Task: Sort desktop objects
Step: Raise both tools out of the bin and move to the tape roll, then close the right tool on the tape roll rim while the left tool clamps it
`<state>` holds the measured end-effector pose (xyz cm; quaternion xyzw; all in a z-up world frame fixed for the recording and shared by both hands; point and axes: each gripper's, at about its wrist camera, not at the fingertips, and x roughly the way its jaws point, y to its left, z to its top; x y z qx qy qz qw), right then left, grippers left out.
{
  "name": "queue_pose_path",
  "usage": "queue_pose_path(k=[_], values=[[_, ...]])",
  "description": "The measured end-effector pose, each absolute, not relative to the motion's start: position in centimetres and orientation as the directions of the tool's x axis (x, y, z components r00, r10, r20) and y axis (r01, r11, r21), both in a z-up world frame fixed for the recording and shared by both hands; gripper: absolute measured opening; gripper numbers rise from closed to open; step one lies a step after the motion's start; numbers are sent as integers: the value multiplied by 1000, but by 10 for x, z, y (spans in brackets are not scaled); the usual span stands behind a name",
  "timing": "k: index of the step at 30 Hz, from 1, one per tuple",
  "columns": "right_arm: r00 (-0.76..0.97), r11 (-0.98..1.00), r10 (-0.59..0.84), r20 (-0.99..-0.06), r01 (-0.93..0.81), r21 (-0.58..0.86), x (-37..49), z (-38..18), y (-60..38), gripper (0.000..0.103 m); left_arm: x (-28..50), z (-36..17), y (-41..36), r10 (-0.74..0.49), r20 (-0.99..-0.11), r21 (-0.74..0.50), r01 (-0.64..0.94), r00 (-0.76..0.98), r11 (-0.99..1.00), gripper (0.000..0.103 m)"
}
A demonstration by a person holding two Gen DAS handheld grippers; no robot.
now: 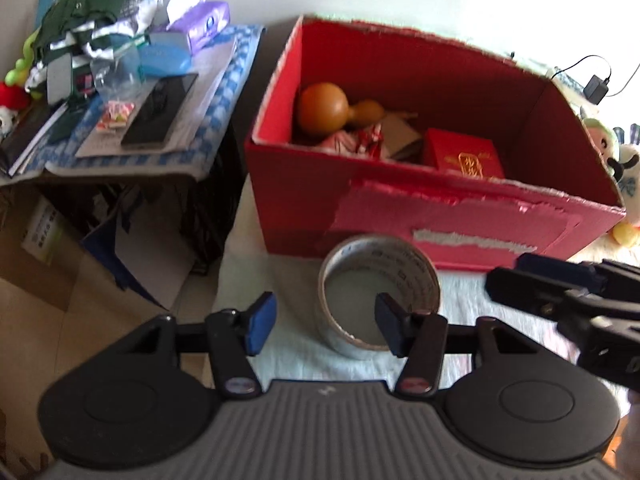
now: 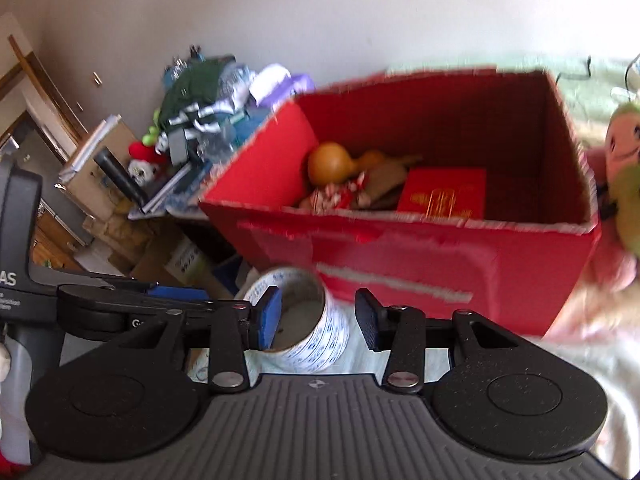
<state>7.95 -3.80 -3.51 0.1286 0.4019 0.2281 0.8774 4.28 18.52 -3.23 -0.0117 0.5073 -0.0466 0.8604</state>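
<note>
A roll of tape (image 1: pixel 418 274) lies on the white cloth in front of a red cardboard box (image 1: pixel 300 200). My left gripper (image 1: pixel 326 328) is open, its right finger over the roll's hole and its left finger outside the roll. My right gripper (image 2: pixel 319 320) is open too and straddles the roll's (image 2: pixel 330 340) right wall without visibly touching it. In the left wrist view, the right gripper (image 1: pixel 516 276) reaches in from the right. Inside the box (image 2: pixel 520 280) lie a brown gourd (image 1: pixel 324 106), a small red box (image 1: pixel 464 156) and some wrapped bits.
A low side table with a blue checked cloth (image 1: pixel 224 92) stands left of the box, piled with clothes, a tissue pack and a dark phone (image 1: pixel 160 112). Cardboard boxes (image 1: pixel 48 264) sit on the floor below. Plush toys (image 2: pixel 624 184) crowd the box's right side.
</note>
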Motion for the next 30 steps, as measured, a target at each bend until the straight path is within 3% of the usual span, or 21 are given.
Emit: queue_pose_path(k=[10,21,27,30], values=[[530,923,385,-756,-199,330,92,-64,-11,43,59,-59,181,-7,-902,19,56,432,998,58],[514,901,414,-751,-113,419,91,-77,-14,30,71,-83,184,-12,-920,28,96,393,995,62],[524,906,400,-752,-101,412,89,-76,-13,30,74,-92,183,-8,-925,38,113,379,993,65],[504,911,387,-772,-80,405,90,-80,-12,31,76,-96,186,-17,-933,24,110,359,994,71]])
